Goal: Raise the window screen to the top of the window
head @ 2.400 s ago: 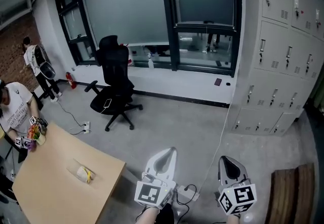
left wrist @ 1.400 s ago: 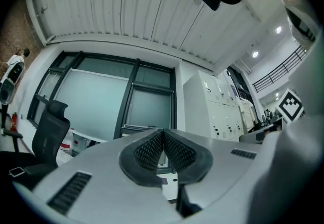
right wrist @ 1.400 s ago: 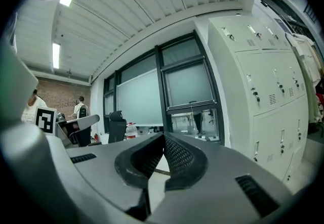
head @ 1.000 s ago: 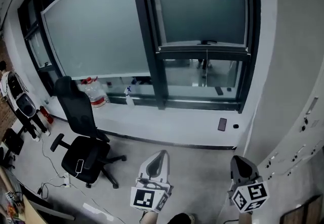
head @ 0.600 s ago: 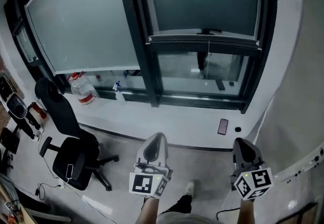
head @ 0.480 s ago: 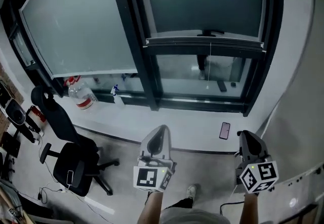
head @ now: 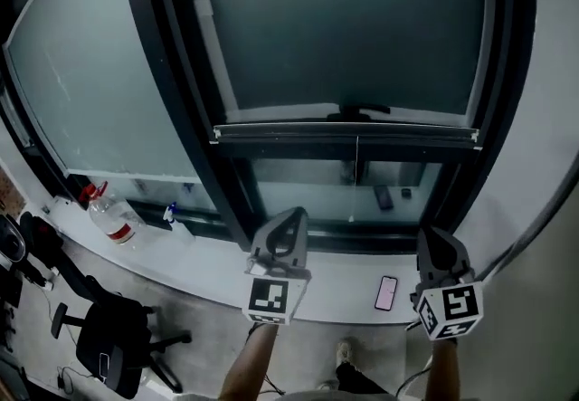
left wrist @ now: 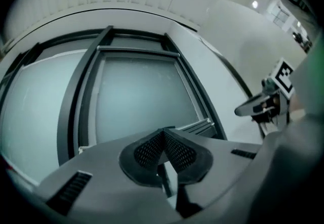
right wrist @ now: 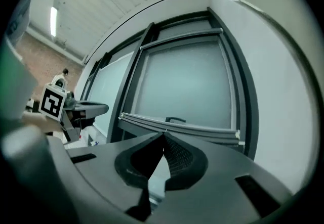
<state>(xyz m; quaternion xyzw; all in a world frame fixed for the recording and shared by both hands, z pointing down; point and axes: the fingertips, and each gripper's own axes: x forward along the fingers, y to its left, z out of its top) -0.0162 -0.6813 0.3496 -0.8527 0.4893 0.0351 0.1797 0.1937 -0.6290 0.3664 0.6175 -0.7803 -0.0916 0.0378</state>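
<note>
**Window screen.** In the head view the window screen [head: 344,28] covers the upper part of the dark-framed window, at upper centre of the frame. Its bottom bar [head: 344,132] runs level across the middle of the frame, so the screen is part-way down. Clear glass shows below the bar. A small dark handle [head: 362,110] sits on the middle of the bar, and a thin cord [head: 356,159] hangs below it.

**Left gripper.** The left gripper [head: 291,212] is at lower centre, pointing up at the window. It is below the bar and clear of it. In the left gripper view the jaws are closed tip to tip with nothing between them.

**Right gripper.** The right gripper [head: 432,234] is at lower right, also below the bar and not touching it. In the right gripper view the jaws are closed and empty. The bar and handle appear just above the tips there.

**Surroundings.**
- A pink phone [head: 386,292] lies on the white sill [head: 208,259], between the two grippers.
- A water bottle [head: 109,214] and a spray bottle [head: 174,215] stand on the sill at left.
- A black office chair [head: 113,349] is on the floor at lower left.
</note>
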